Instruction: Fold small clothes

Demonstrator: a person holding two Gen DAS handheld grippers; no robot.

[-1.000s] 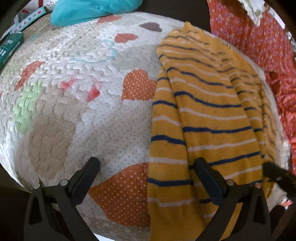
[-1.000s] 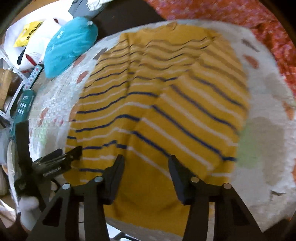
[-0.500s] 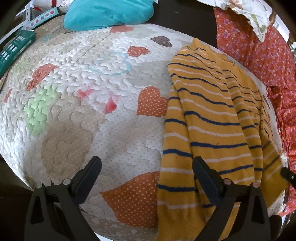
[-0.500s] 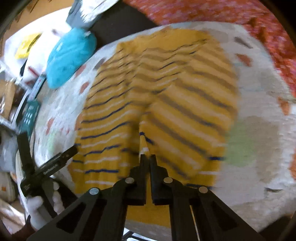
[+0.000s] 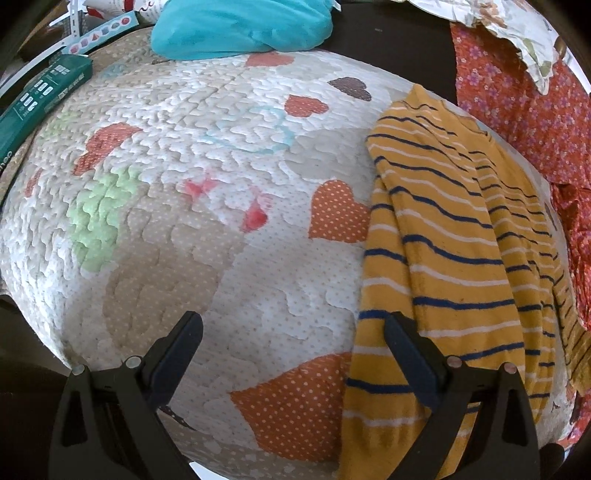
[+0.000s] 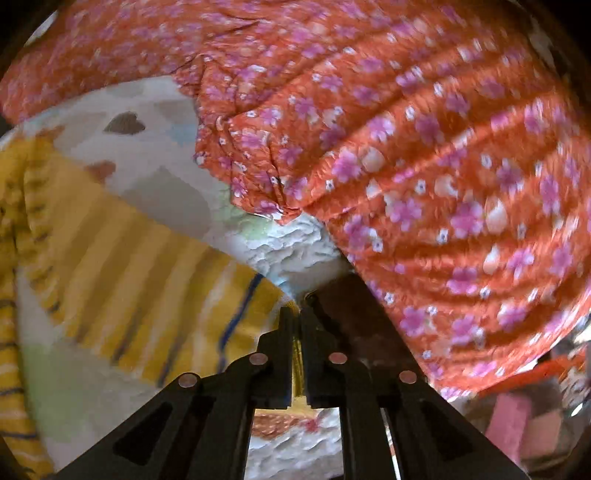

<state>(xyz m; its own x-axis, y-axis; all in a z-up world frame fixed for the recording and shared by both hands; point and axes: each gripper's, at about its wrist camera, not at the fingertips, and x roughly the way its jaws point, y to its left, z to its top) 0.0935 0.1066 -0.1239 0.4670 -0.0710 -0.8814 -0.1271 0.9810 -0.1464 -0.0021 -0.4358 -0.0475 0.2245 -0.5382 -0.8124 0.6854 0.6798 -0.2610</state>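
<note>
Since the earlier frame the right tool (image 6: 299, 321) has clamped onto the shirt's (image 5: 454, 258) hem and swung away toward the red floral cloth (image 6: 424, 147), dragging yellow fabric with it; that view is now blurred, where before it looked straight down on the shirt spread flat. Its jaws are closed, with a strip of yellow cloth pinched between them, and the pulled part of the shirt stretches out toward 9 o'clock from the tips

From the left wrist, the shirt has changed from a wide spread to a narrower doubled strip, lying on the quilt (image 5: 184, 184) from 1 o'clock down to 5 o'clock. The left tool (image 5: 291, 339) has barely shifted: its jaws stand wide apart, gripping nothing, with the right finger over the shirt's lower edge and the left finger over bare quilt; I cannot tell whether either touches

A teal bundle (image 5: 240, 26) sits at 12 o'clock at the quilt's far edge, a green box (image 5: 33, 99) at 10 o'clock, and the floral cloth fills the side from 1 to 3 o'clock
</note>
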